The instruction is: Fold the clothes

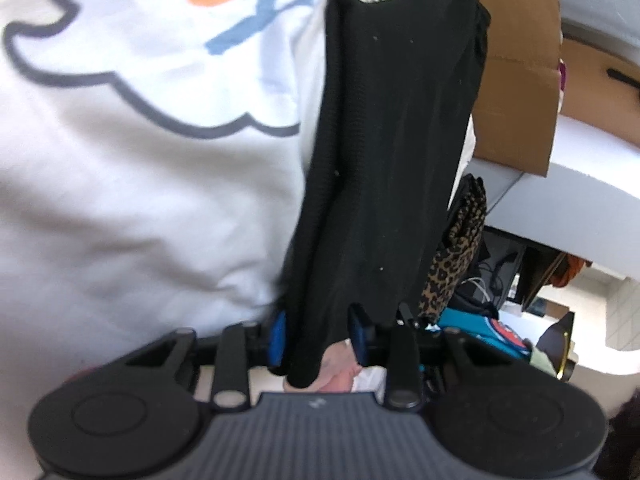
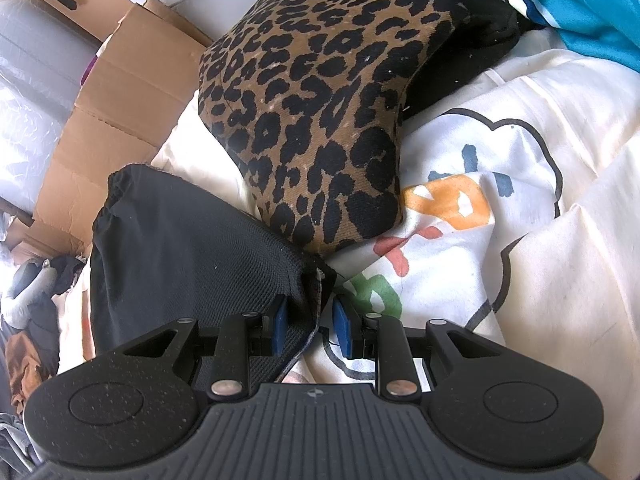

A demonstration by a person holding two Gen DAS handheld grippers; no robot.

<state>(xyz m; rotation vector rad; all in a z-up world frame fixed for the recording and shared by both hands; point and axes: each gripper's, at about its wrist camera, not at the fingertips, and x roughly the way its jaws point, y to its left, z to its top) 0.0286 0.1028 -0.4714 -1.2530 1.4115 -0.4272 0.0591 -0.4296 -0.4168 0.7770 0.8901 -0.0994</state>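
Left gripper (image 1: 320, 336) angled downward, clamping black garment (image 1: 392, 140), right gripper (image 2: 310, 330) pinching its corner

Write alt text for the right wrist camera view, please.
The right gripper holds a corner of a black garment over a white printed cloth. A leopard-print garment lies just beyond, with cardboard at left.
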